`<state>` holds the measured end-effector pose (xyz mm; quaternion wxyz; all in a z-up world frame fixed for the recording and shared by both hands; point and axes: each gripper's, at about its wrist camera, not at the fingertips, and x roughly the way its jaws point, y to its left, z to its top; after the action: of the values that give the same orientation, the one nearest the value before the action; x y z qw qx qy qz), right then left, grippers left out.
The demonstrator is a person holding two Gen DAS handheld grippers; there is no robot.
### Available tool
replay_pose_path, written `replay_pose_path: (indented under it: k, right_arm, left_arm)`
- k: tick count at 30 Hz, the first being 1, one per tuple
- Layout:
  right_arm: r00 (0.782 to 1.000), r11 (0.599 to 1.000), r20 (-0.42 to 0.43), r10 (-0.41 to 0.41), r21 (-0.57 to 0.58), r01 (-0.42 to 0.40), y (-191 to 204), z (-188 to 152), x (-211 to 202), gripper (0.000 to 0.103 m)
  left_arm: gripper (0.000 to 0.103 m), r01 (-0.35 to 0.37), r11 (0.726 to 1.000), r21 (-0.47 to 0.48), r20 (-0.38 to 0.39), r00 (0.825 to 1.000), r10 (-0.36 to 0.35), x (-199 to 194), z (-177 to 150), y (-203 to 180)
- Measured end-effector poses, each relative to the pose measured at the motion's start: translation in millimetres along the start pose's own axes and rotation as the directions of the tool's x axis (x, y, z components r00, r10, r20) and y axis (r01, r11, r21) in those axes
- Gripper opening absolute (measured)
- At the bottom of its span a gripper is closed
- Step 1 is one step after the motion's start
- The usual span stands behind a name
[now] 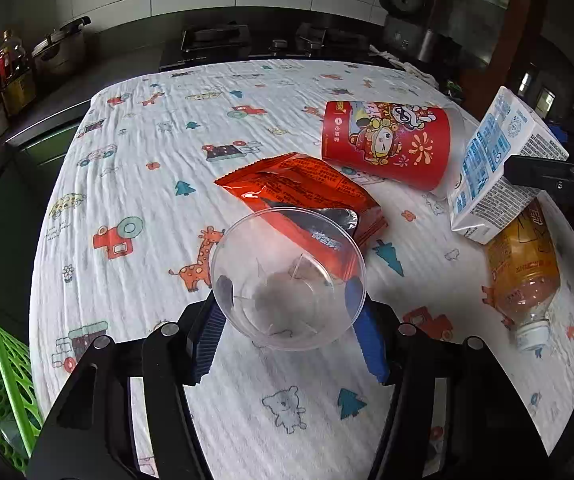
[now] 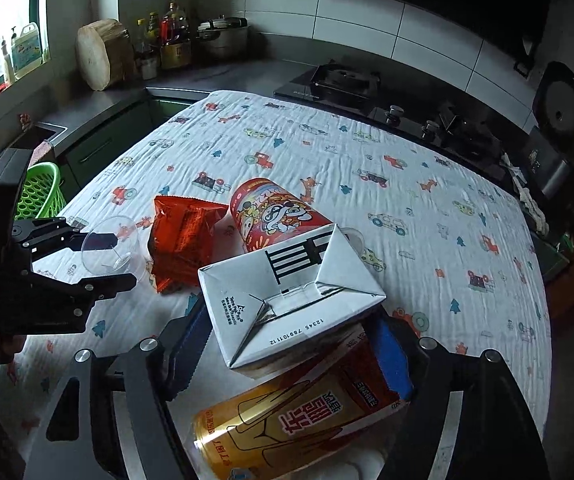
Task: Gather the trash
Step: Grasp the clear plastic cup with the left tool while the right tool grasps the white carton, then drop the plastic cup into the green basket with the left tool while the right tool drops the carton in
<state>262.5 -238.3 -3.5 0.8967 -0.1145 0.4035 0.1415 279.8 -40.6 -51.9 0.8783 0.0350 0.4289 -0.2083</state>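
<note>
The clear plastic cup (image 1: 289, 278) is sitting low centre in the left wrist view, on its side with its mouth facing the camera, and the left gripper (image 1: 287, 304) is closing its two blue-padded fingers against its walls, one on each flank. The grip looks made but light, probably so the thin plastic does not buckle. Behind the cup, the torn orange snack wrapper (image 1: 303, 196) is lying flat on the printed tablecloth (image 1: 147, 152), touching or nearly touching the cup's far rim.

In the right wrist view, the white milk carton (image 2: 287, 300) is filling the centre, and the right gripper (image 2: 299, 344) is holding it across its narrow sides, jaws partly open around its width. The carton is tilting above the amber drink bottle (image 2: 287, 420), which is lying on its side at the bottom of the frame, so the carton is probably coming off the cloth. The red paper cup (image 2: 275, 212) is lying on its side just beyond the carton.

The green basket (image 2: 41, 192) is standing off the table edge at middle left, apparently the bin waiting for both pieces.
</note>
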Motion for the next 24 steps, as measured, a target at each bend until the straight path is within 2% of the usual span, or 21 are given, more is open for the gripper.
replay_pose_path:
  k: [8,12,15,20,24]
  right_arm:
    - [0.998,0.998,0.009,0.058,-0.015,-0.058,26.8,7.3,-21.4,0.072]
    - [0.996,0.995,0.023,0.091,-0.043,-0.09,49.9,15.6,-30.1,0.072]
    - [0.993,0.99,0.029,0.117,-0.077,-0.114,72.0,23.0,-32.8,0.071]
    - [0.985,0.978,0.039,0.171,-0.131,-0.164,112.8,37.1,-34.4,0.071]
    - [0.974,0.962,0.041,0.221,-0.171,-0.211,148.4,51.8,-32.4,0.071]
  left_arm:
    - [0.058,-0.01,0.999,-0.053,0.045,0.999,0.012,-44.8,-16.5,20.0]
    - [0.058,-0.041,0.994,-0.098,0.075,0.996,0.048,-77.3,-28.7,43.3]
    - [0.058,-0.089,0.987,-0.134,0.088,0.991,0.102,-101.8,-40.5,64.0]
    - [0.058,-0.2,0.956,-0.212,0.074,0.973,0.22,-138.2,-64.0,114.2]
    - [0.059,-0.278,0.914,-0.297,0.015,0.955,0.295,-154.6,-89.3,161.2]
